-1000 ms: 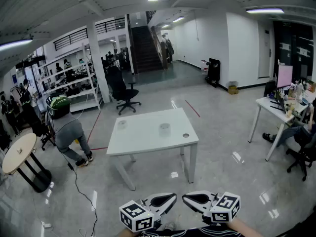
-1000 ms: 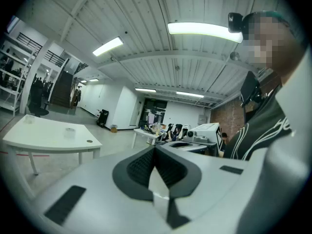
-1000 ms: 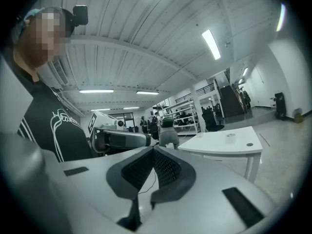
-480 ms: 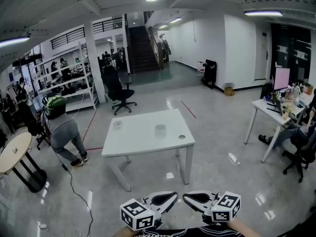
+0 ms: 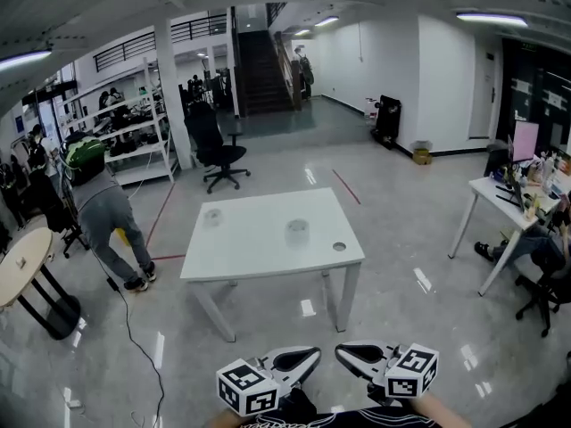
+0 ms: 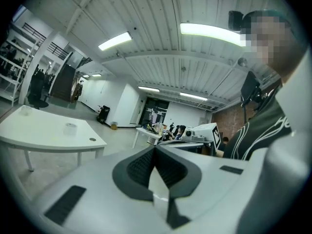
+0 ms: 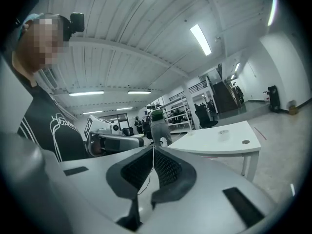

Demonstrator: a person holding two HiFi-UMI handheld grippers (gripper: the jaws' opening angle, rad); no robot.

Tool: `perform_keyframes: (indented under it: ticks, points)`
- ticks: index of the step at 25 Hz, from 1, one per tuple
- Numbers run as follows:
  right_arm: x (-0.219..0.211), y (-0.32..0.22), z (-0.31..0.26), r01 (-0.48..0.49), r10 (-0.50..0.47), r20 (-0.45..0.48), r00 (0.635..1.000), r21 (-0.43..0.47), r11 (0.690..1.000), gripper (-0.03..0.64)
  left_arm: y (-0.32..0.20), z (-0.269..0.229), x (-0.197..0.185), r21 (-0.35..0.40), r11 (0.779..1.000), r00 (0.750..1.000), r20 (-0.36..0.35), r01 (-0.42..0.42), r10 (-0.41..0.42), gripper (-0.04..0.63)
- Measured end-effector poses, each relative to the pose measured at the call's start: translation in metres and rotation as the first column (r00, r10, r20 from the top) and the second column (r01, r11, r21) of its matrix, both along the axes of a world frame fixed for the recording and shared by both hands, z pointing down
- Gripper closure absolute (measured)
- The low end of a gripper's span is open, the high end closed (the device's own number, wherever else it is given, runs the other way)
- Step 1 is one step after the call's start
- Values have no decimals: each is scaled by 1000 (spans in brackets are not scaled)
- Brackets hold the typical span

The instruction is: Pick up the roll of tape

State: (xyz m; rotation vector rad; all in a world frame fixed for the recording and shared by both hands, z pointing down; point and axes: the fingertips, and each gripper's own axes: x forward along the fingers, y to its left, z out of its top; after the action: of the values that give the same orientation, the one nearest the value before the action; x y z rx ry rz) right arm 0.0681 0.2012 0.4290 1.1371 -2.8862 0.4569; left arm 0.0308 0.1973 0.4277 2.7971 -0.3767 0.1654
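**Stage:** approach only; nothing grasped yet.

- **Target:** roll of tape [image 5: 297, 231] stands on white tabletop [image 5: 259, 257], centre of head view. Round hole [image 5: 339, 246] lies near it, to lower right.
- **Grippers:** left gripper [image 5: 308, 357] and right gripper [image 5: 346, 353] sit at bottom edge of frame. Both well apart from tabletop, bare floor between.
- **Jaws:** both pairs closed, pads together, nothing between them.
- **Done:** none of task proper.
- **Left, by judgement:** reach tabletop, open jaws, set them around roll, close, lift.
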Motion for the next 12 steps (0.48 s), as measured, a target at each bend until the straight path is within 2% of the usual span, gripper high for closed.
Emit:
perform_keyframes:
  ticks: [5, 12]
  points:
    - [-8, -80, 30, 13, -14, -19, 1000, -42, 999, 603, -84, 35, -4, -59, 998, 1000, 9, 11, -11, 592]
    - [-13, -242, 42, 3, -1, 20, 1000, -100, 995, 603, -243, 53, -18, -106, 993, 997, 48, 60, -55, 592]
